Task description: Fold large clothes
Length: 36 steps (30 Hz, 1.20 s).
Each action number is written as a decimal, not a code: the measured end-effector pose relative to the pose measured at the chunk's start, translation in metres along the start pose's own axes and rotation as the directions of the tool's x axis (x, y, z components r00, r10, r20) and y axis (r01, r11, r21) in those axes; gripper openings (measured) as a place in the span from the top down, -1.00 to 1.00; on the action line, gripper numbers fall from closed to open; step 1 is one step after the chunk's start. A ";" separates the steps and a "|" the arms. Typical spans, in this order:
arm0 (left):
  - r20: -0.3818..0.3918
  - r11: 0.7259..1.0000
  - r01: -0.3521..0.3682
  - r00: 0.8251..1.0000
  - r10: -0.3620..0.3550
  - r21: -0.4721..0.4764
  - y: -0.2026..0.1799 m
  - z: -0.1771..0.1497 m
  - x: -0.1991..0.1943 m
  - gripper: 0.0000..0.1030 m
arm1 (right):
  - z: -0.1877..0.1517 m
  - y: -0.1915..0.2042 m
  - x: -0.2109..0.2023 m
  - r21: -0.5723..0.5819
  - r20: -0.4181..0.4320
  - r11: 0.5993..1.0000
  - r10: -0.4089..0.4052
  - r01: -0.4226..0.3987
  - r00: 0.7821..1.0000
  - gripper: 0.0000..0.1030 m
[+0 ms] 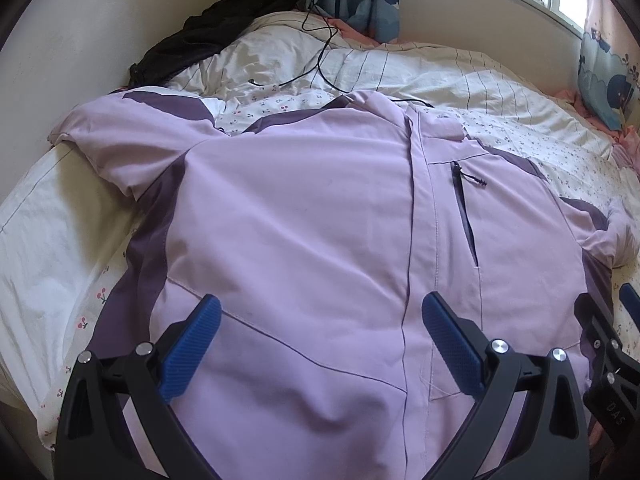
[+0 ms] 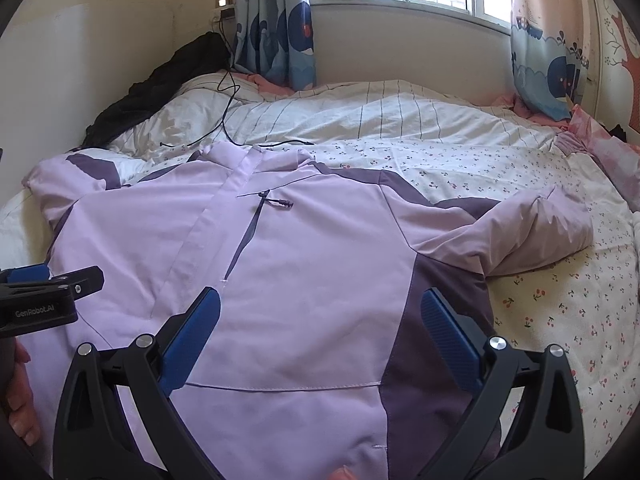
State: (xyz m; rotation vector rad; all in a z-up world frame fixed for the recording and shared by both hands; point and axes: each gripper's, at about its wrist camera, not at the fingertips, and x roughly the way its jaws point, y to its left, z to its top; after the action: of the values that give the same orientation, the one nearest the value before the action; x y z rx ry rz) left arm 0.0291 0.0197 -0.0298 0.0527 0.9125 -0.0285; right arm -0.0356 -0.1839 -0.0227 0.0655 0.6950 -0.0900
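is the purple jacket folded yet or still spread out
Spread out. The jacket lies flat, front up, on the bed, a sleeve out to the side; both grippers open above its hem.

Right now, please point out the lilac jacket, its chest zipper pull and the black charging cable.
lilac jacket [image 1: 300, 208], left wrist view, front panel.
chest zipper pull [image 2: 280, 202], right wrist view, cord.
black charging cable [image 1: 320, 52], left wrist view, middle.

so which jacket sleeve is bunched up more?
The sleeve on the right: it is crumpled beside the jacket. The left sleeve lies flatter.

Left tool [image 1: 320, 340], right tool [image 2: 320, 336]: black frames, blue ribbed pads [image 1: 192, 352], silver screws.
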 end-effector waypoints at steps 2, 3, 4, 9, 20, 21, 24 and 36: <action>-0.004 1.000 0.003 1.000 -0.003 0.003 -0.001 -0.001 0.000 -0.88 | 0.000 0.000 0.000 -0.001 0.000 1.000 0.000 0.000 1.000 -0.88; -0.005 1.000 0.007 1.000 -0.007 0.004 -0.002 -0.001 0.000 -0.88 | 0.000 -0.001 0.001 0.001 -0.002 1.000 0.000 0.000 1.000 -0.88; -0.006 1.000 0.011 1.000 -0.011 0.007 -0.003 -0.001 0.000 -0.88 | 0.000 -0.001 0.001 0.004 -0.004 1.000 0.001 -0.001 1.000 -0.88; -0.012 1.000 0.014 1.000 -0.014 0.014 -0.004 -0.001 0.002 -0.88 | 0.002 -0.010 0.000 0.040 0.001 0.999 0.008 -0.008 1.000 -0.88; 0.009 1.000 0.018 1.000 -0.018 -0.002 0.000 -0.004 -0.005 -0.88 | 0.000 -0.007 0.003 0.029 -0.002 0.999 0.012 -0.012 1.000 -0.88; 0.012 1.000 0.015 1.000 -0.015 -0.011 0.001 -0.004 -0.004 -0.88 | 0.001 -0.007 0.002 0.031 -0.003 0.999 0.019 -0.019 1.000 -0.88; 0.037 0.999 0.002 0.999 -0.001 -0.045 0.004 -0.002 -0.005 -0.88 | 0.004 -0.009 0.000 0.044 0.006 0.998 0.039 -0.039 0.999 -0.88; 0.049 0.993 0.009 0.999 -0.003 -0.121 0.010 0.001 0.000 -0.88 | 0.008 -0.007 -0.003 0.052 -0.001 0.995 0.087 -0.087 0.996 -0.88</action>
State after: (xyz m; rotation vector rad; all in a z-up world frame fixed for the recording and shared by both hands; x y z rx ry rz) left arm 0.0299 0.0299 -0.0286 -0.0638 0.8644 0.0197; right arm -0.0333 -0.1911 -0.0146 0.1453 0.6918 -0.0246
